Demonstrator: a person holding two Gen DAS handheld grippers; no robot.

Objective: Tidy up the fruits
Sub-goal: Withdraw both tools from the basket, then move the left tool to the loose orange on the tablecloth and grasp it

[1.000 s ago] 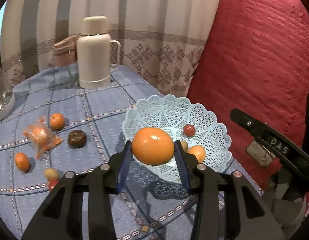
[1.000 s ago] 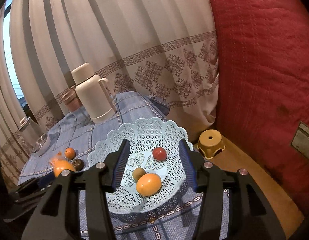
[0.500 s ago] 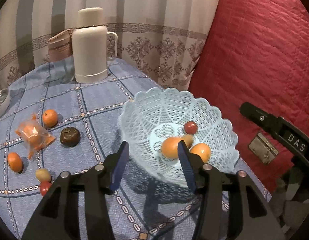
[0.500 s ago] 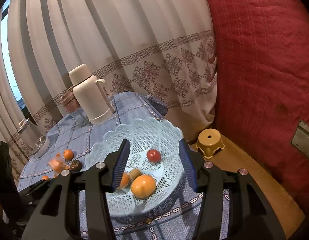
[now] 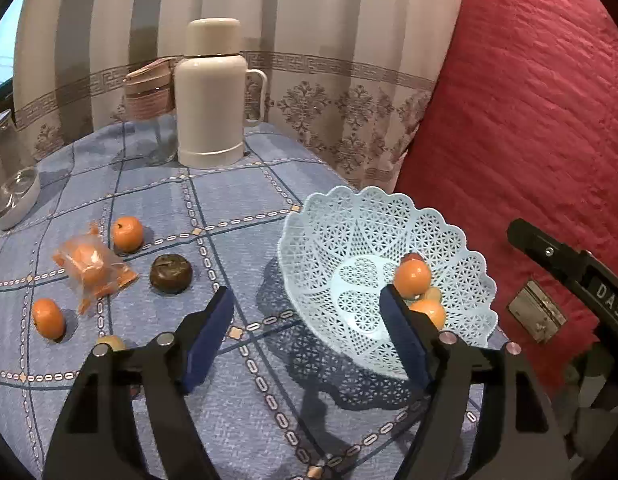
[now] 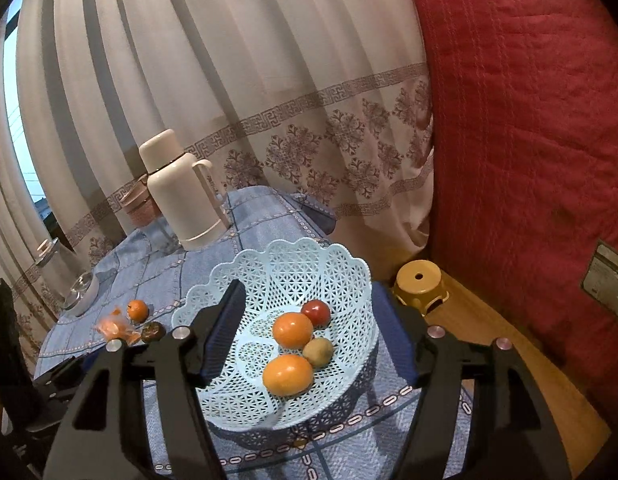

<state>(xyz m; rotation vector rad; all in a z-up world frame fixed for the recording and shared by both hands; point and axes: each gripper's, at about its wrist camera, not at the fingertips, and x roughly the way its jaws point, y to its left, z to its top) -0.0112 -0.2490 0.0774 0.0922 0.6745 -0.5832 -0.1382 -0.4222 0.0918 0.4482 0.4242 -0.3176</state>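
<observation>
A pale blue lattice basket (image 5: 449, 240) (image 6: 341, 264) stands at the table's right edge. It holds two oranges (image 6: 292, 330) (image 6: 287, 374), a red fruit (image 6: 316, 312) and a greenish-brown fruit (image 6: 318, 352). My left gripper (image 5: 307, 336) is open and empty, just left of the basket. My right gripper (image 6: 309, 332) is open and empty, above the basket. On the cloth lie two small oranges (image 5: 127, 233) (image 5: 49, 318), a bagged orange (image 5: 91, 266), a dark brown fruit (image 5: 171, 273) and a pale fruit (image 5: 111, 343).
A white thermos (image 5: 211, 94) and a pink container (image 5: 149, 94) stand at the table's back. A glass dish (image 5: 13, 200) sits far left. A red quilted wall (image 5: 529, 120) is on the right. A yellow stool (image 6: 419, 286) stands on the floor.
My left gripper opened and let the large orange go into the basket, then drew back to the left. The orange rolled beside the other fruits. The right gripper rose slightly.
</observation>
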